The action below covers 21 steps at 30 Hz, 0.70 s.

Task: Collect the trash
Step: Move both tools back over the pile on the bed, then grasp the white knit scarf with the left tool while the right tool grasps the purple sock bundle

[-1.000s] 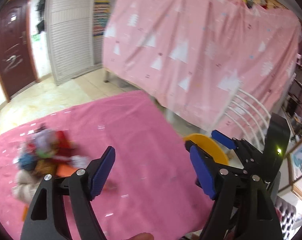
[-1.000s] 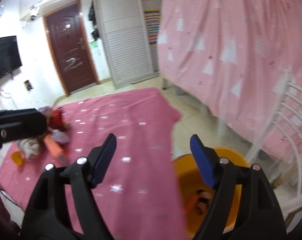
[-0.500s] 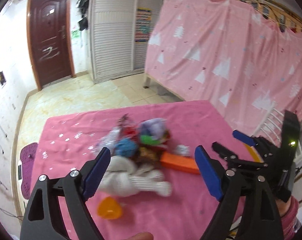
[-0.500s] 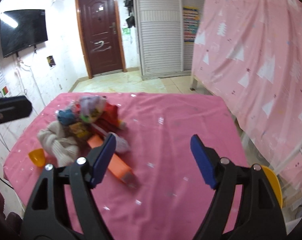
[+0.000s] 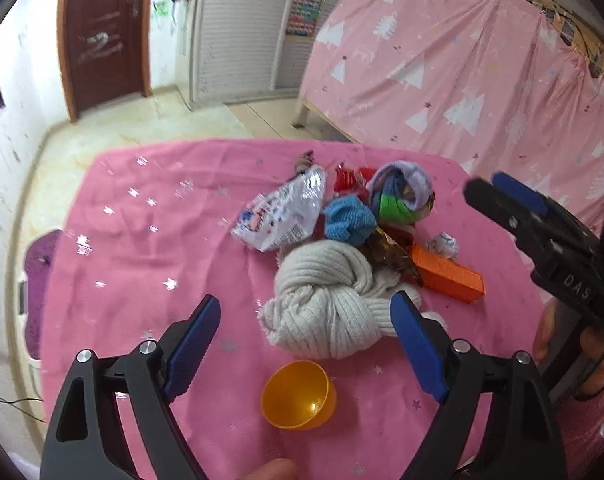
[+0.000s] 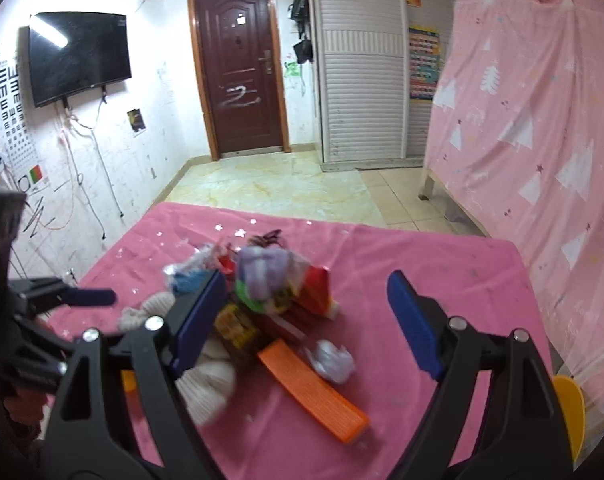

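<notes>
A: Approaching the pile, no pick made yet. Left tongs [image 5: 303, 340] gape wide and empty over the cream knit bundle [image 5: 325, 304]; right tongs [image 6: 302, 316], jaws just opened further, hold nothing either.

B: Where's the trash?

A: Heaped mid-counter [image 5: 142, 264] on pink star-print cloth. Mixed in: crinkly silver snack bag [image 5: 286, 212], crumpled paper wad [image 6: 333, 360], flat orange box [image 6: 313, 388], brown foil wrapper [image 5: 393, 256]. Yarn balls, blue [image 5: 347, 220] and lilac-green [image 5: 401, 196], look like keepers, by my guess.

B: Next?

A: Probably choosing one piece and closing on it. Paper wad lies apart, easy. Bag is slick, thin; pinch an edge. Hard orange half-shell [image 5: 298, 394] sits nearest, round, likely to skid.
</notes>
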### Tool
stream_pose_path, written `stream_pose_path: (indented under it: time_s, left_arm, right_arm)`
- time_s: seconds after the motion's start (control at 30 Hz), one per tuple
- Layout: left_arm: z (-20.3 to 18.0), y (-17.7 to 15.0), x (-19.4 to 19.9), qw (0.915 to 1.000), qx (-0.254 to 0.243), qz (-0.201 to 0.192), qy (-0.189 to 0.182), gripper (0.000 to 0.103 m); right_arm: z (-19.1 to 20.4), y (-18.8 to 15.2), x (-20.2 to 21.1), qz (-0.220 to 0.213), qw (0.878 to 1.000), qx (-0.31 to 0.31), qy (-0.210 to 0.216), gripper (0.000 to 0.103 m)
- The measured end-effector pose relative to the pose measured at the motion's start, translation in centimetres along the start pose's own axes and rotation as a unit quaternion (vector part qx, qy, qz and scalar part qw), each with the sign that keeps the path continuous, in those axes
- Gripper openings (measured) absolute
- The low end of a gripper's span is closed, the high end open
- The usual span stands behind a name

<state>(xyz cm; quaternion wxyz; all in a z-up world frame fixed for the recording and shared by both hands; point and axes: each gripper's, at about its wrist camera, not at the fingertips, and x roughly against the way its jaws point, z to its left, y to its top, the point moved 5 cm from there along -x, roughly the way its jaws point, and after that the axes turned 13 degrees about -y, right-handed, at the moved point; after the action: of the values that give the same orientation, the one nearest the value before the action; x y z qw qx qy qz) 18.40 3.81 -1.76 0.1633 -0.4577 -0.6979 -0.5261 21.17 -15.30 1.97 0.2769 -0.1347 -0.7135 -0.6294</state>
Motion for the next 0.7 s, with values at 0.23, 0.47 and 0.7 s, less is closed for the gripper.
stream_pose_path:
  time_s: [0.23,0.47,0.7]
  left_arm:
    - [0.4,-0.7,-2.0,0.9986,0.018,0.008,-0.05,0.058]
    - [-0.2,-1.2,-2.5,0.998,0.01,-0.004,-0.063,0.044]
    - [-1.0,-1.7,-0.4,0.9974,-0.005,-0.027,-0.066,0.025]
  right_arm:
    - [2.1,0.8,-2.3,0.016,1.0,0.022,-0.004,0.079]
    - [3.3,0.0,-4.4,0.034,0.998,0.048,-0.016,0.033]
    - [3.5,0.3,-3.2,0.006,0.998,0.051,-0.026,0.016]
